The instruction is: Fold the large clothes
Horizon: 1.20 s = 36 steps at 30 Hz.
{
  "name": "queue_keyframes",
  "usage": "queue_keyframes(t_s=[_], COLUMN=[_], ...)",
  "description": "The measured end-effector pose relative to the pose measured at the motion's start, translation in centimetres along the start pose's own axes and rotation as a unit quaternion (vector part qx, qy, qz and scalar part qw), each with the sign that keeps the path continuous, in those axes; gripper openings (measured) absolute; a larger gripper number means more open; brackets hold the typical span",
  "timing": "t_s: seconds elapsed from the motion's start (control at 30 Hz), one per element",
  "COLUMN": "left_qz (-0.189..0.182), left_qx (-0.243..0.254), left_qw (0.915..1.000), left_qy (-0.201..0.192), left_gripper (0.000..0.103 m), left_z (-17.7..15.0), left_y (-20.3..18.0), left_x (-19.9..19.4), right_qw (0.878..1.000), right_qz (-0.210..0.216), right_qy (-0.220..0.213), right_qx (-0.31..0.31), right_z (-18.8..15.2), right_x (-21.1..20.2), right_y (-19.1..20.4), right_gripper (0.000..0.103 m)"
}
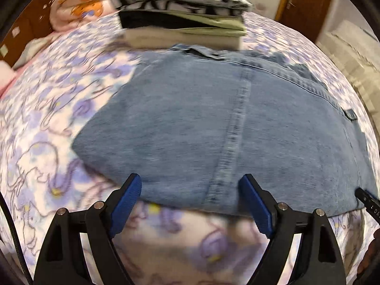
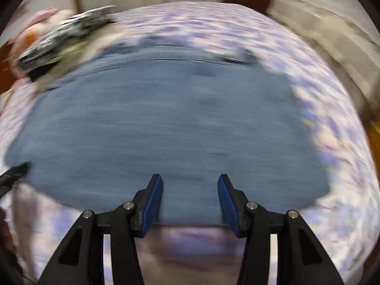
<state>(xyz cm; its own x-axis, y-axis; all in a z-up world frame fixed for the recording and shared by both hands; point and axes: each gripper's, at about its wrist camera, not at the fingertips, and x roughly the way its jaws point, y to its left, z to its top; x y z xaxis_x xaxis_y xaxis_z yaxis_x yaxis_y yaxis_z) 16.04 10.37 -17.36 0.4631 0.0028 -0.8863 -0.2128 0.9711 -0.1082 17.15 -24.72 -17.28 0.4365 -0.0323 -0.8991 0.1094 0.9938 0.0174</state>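
Note:
A blue denim garment (image 1: pixel 213 123) lies flat on the bed, partly folded, with a seam down its middle and a collar at the far edge. My left gripper (image 1: pixel 191 185) is open and empty, its blue pads over the garment's near edge. My right gripper (image 2: pixel 190 186) is open and empty, also at the near edge of the denim (image 2: pixel 166 123). The right wrist view is motion-blurred. The right gripper's tip (image 1: pixel 367 200) shows at the right edge of the left wrist view, and the left gripper's tip (image 2: pixel 14 173) at the left edge of the right wrist view.
A purple floral bedsheet (image 1: pixel 47 118) covers the bed. A stack of folded clothes (image 1: pixel 182 16) with a black-and-white patterned piece on top sits just beyond the denim. A pink blanket (image 1: pixel 78 2) lies at the far left. A wooden door (image 1: pixel 304 4) stands behind.

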Motion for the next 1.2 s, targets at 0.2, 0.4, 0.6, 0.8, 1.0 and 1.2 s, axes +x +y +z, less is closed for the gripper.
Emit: queue_keyframes(t_s=[0.2,0.4,0.6,0.8,1.0,1.2], left_qz=[0.009,0.011,0.017,0.005,-0.023,-0.064], left_qx=[-0.031,-0.032,-0.023,-0.028,-0.027,-0.025], left_qw=[0.9994,0.9993,0.9994,0.9992,0.9990,0.9974], left_qy=[0.011,0.018,0.021,0.029,0.026,0.024], left_gripper=[0.094,0.094,0.094,0.094,0.094,0.094], left_z=[-0.4,-0.4,-0.7,-1.1,-1.6,-2.3], left_y=[2.1,2.5,2.3,2.2,1.7,1.2], left_x=[0.0,0.0,-0.7,-2.0,-4.3,-6.4], right_qw=[0.999,0.999,0.998,0.998,0.998,0.997], right_qz=[-0.008,-0.033,-0.023,0.000,0.034,0.065], right_qy=[0.006,0.008,0.015,0.016,0.017,0.001], right_qx=[0.042,0.039,0.059,0.067,0.058,0.034], right_z=[-1.2,-1.6,-1.6,-2.3,-2.9,-3.3], right_x=[-0.7,-0.5,-1.1,-2.7,-4.4,-6.8], right_y=[-4.3,-3.5,-3.8,-3.2,-1.4,1.3], right_gripper=[0.029,0.031,0.031,0.031,0.031,0.032])
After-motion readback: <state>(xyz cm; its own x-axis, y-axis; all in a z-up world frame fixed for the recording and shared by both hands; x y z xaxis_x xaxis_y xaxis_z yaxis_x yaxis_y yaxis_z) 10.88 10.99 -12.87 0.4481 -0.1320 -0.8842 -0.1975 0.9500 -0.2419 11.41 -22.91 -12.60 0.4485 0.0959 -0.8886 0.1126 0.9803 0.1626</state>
